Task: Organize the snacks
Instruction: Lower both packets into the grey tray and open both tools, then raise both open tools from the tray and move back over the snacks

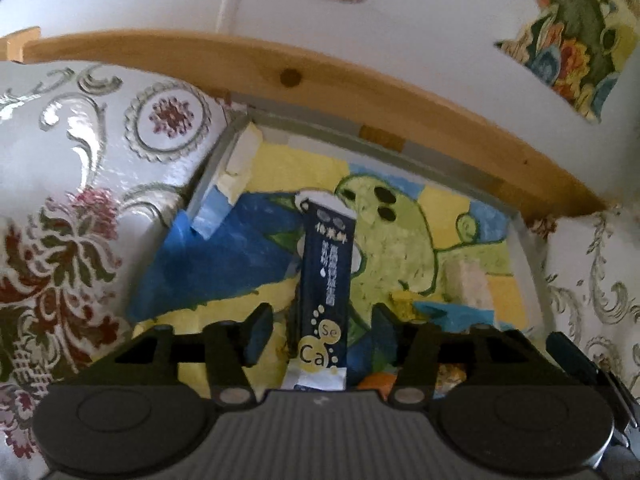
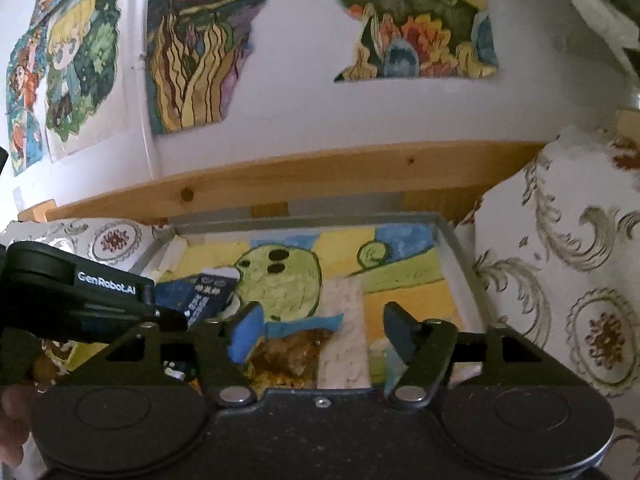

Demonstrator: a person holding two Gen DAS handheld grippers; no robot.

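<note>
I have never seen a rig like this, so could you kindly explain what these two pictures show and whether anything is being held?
There is no robot here: a person carries a two-finger gripper in each hand, and each has a wide-angle camera looking forward along its fingers. One picture is from the left gripper, the other from the right gripper; the black shapes at the bottom are the grippers themselves. Both look into a shallow grey tray lined with a bright painting, resting on a patterned cloth. In it lie a dark blue sachet, a pale bar and an amber-wrapped snack. Both grippers are open. The sachet lies between the left fingers, ungripped.
</note>
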